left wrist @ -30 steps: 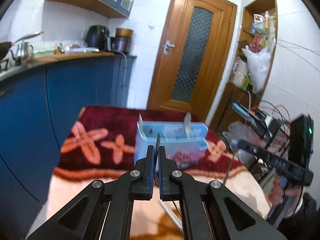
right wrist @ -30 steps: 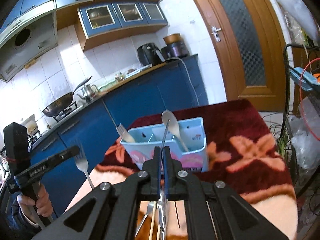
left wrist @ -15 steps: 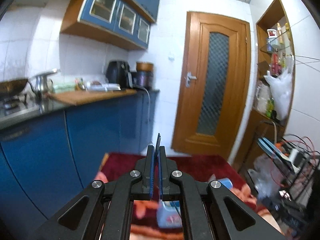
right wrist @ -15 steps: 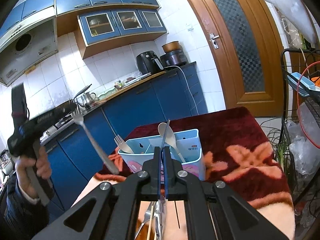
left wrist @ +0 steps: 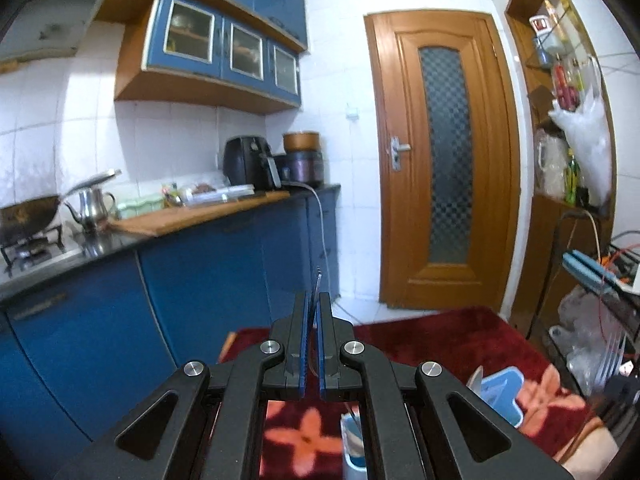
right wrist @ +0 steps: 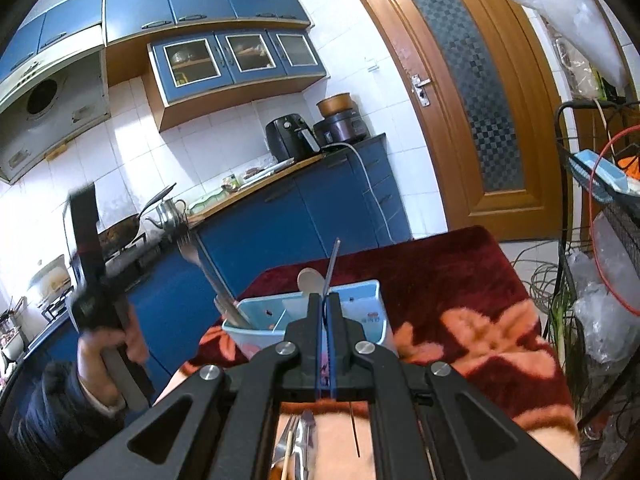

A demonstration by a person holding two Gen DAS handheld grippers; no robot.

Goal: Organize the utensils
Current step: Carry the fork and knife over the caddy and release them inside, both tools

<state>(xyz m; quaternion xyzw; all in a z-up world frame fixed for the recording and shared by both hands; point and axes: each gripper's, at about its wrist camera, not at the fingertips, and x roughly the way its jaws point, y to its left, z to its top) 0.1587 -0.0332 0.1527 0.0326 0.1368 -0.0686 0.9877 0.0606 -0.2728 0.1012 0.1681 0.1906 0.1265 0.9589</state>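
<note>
A: While I hold both tools up, status: my left gripper (left wrist: 313, 320) is clamped tight on a fork (left wrist: 317, 285), seen edge-on, tines poking up past the fingertips. From the right wrist view that fork (right wrist: 202, 264) slants down toward the light blue caddy (right wrist: 372, 300), handle end near its left compartment; blurred, can't tell if it touches.

B: Right side?

A: My right gripper (right wrist: 325, 312) is pinched closed on a thin flat metal utensil (right wrist: 332, 264), seen edge-on, tip sticking up above the jaws. Can't tell which kind.

B: Caddy location?

A: On the red flowered cloth (right wrist: 472, 320) covering the table, toward its far-left corner, just ahead of my right gripper. A spoon (right wrist: 310, 280) stands in the middle compartment. More utensils (right wrist: 300, 440) lie on the cloth's near edge under my right tool.

B: Left hand visible?

A: Yes, my left hand (right wrist: 108, 340) grips the handle, left of the caddy.
</note>
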